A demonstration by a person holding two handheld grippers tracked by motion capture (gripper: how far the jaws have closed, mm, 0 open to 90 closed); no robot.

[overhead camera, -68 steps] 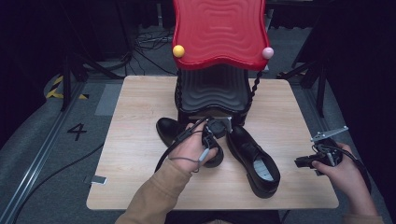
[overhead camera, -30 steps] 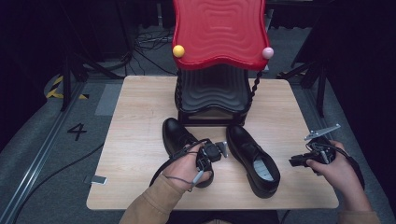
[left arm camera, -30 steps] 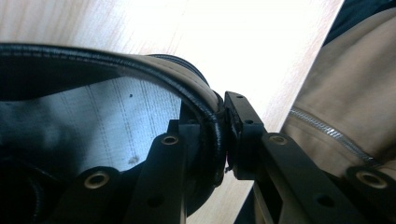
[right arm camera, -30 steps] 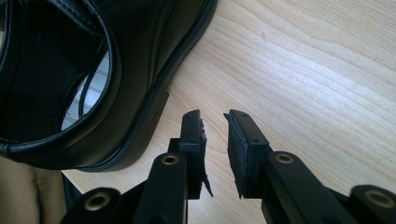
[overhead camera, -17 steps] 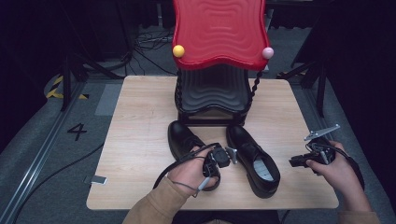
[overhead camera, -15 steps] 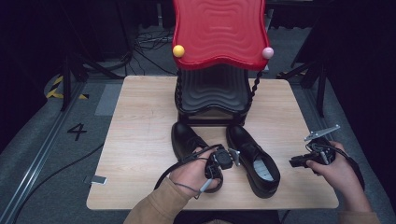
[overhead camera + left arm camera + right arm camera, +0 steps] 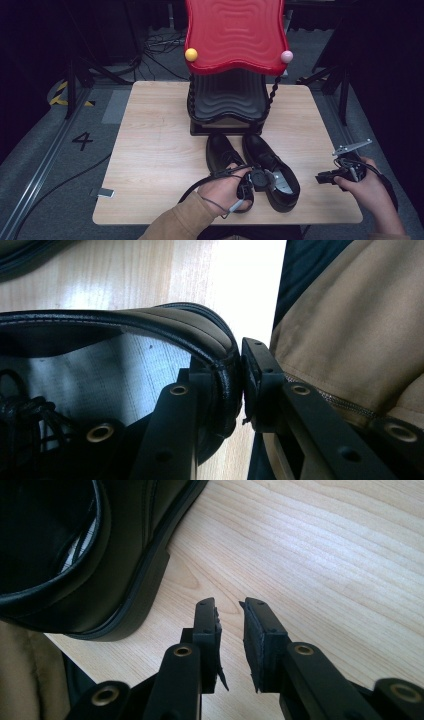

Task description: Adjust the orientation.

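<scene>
Two black leather shoes stand side by side on the wooden table (image 7: 150, 150), toes toward the rack. My left gripper (image 7: 246, 190) is shut on the heel collar of the left shoe (image 7: 222, 150). In the left gripper view the padded collar (image 7: 150, 320) is pinched between the jaws of that gripper (image 7: 235, 385). The right shoe (image 7: 272, 165) lies just beside it, untouched. My right gripper (image 7: 322, 177) hovers near the table's right edge, and in the right gripper view it (image 7: 231, 615) is open by a narrow gap with nothing in it, the right shoe's heel (image 7: 115, 555) to its left.
A shoe rack with a wavy red top shelf (image 7: 235, 35) and a black lower shelf (image 7: 227, 100) stands at the table's back middle. Bare wood (image 7: 325, 555) lies under the right gripper. Tan fabric of the person's clothing (image 7: 350, 315) is close behind the left shoe's heel.
The left gripper has dragged the left shoe rightward and nearer the front edge, until it sits beside the right shoe. The right hand has barely moved.
</scene>
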